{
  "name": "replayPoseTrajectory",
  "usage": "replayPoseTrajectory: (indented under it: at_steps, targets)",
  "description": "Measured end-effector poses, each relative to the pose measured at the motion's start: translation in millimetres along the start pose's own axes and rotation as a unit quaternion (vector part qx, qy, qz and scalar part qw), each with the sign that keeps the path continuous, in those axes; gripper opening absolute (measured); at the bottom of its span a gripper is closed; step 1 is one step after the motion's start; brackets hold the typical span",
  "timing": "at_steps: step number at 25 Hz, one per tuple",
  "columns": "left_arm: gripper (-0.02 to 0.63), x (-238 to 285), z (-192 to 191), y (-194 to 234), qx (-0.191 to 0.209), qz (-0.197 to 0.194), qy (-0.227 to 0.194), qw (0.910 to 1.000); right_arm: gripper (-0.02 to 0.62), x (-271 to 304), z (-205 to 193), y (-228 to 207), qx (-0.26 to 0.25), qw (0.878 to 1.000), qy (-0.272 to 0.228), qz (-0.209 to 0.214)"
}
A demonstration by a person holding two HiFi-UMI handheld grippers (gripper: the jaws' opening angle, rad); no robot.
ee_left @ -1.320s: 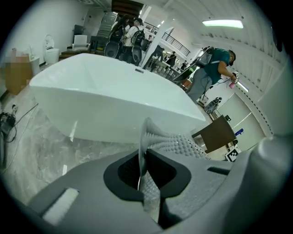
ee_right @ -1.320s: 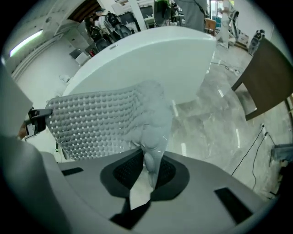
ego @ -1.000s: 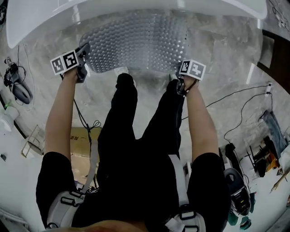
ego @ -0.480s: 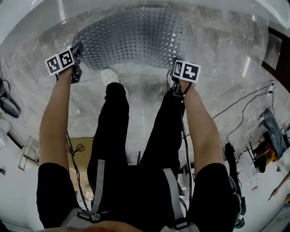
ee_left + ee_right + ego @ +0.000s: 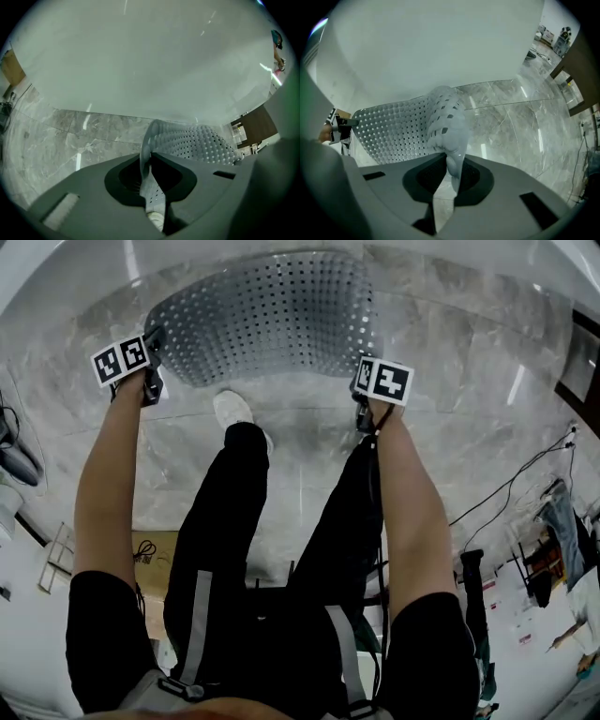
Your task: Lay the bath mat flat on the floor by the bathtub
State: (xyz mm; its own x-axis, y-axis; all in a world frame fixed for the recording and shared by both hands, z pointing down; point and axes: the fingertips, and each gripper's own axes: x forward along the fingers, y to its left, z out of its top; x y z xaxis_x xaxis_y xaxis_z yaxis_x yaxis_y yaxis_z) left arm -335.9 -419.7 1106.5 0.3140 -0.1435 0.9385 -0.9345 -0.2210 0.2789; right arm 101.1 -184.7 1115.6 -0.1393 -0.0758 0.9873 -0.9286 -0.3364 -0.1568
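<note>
The bath mat [image 5: 272, 320] is grey and translucent, full of small holes, and hangs spread between my two grippers just above the marble floor by the white bathtub [image 5: 37, 268]. My left gripper [image 5: 155, 338] pinches the mat's left corner. Its jaws have just been opening slightly, with the mat's edge [image 5: 146, 150] still between them. My right gripper [image 5: 360, 390] is shut on the right corner, which bunches up [image 5: 447, 126] above its jaws. The bathtub wall [image 5: 150, 61] fills the upper half of both gripper views.
The person's white shoe [image 5: 232, 411] stands just behind the mat's near edge. Grey marble floor [image 5: 469, 362] stretches to the right. Cables [image 5: 506, 488] and gear lie at the right, a cardboard piece [image 5: 155, 549] at the left.
Both grippers have come down towards the floor with the mat held between them. The mat now looks wider and lower, and the bathtub rim has slid towards the top of the head view.
</note>
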Motion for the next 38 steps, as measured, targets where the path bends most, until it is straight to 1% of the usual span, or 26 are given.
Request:
replayPoseTrajectory:
  at_steps: [5,11,14,19,23,26,27,28,29,31,32,34,35,37,38]
  targets:
    - [0.040,19,-2,9,0.021,0.011,0.001,0.9997,0.037,22,2,-6,-0.025,0.999,0.002,-0.025]
    - [0.040,40,-1,26,0.031,0.041,-0.012,0.9986,0.038,52,-3,-42,-0.030,0.998,0.001,-0.049]
    - [0.040,49,-2,32,0.042,0.052,-0.017,0.9976,0.040,67,2,-59,-0.039,0.997,0.002,-0.061]
    - [0.040,71,-1,44,0.055,0.070,-0.016,0.9959,0.040,94,2,-76,-0.030,0.997,0.006,-0.077]
    - [0.040,91,-1,50,0.062,0.082,-0.013,0.9946,0.040,111,-4,-90,-0.029,0.994,0.026,-0.098]
    - [0.040,102,-1,57,0.061,0.091,-0.016,0.9938,0.043,117,-9,-102,-0.013,0.992,0.040,-0.119]
    - [0.040,105,0,59,0.061,0.094,-0.018,0.9936,0.044,121,-6,-102,-0.014,0.993,0.033,-0.113]
    - [0.056,108,0,61,0.061,0.095,-0.019,0.9934,0.048,126,0,-100,-0.019,0.995,0.018,-0.101]
    - [0.102,110,-1,61,0.062,0.095,-0.019,0.9934,0.057,129,6,-99,-0.027,0.995,0.002,-0.091]
    - [0.182,111,-5,63,0.068,0.098,-0.016,0.9927,0.119,129,11,-103,-0.038,0.995,-0.014,-0.092]
    - [0.202,111,-6,64,0.074,0.103,-0.014,0.9918,0.148,125,10,-106,-0.038,0.994,-0.014,-0.099]
    - [0.235,105,-9,69,0.081,0.117,-0.009,0.9897,0.216,117,8,-110,-0.037,0.993,-0.024,-0.111]
    - [0.248,101,-11,72,0.081,0.125,-0.008,0.9888,0.239,113,10,-108,-0.039,0.992,-0.038,-0.113]
    - [0.258,90,-12,75,0.078,0.136,-0.009,0.9876,0.252,100,20,-103,-0.048,0.989,-0.073,-0.116]
    - [0.258,84,-13,73,0.078,0.137,-0.009,0.9875,0.252,92,22,-101,-0.054,0.988,-0.082,-0.119]
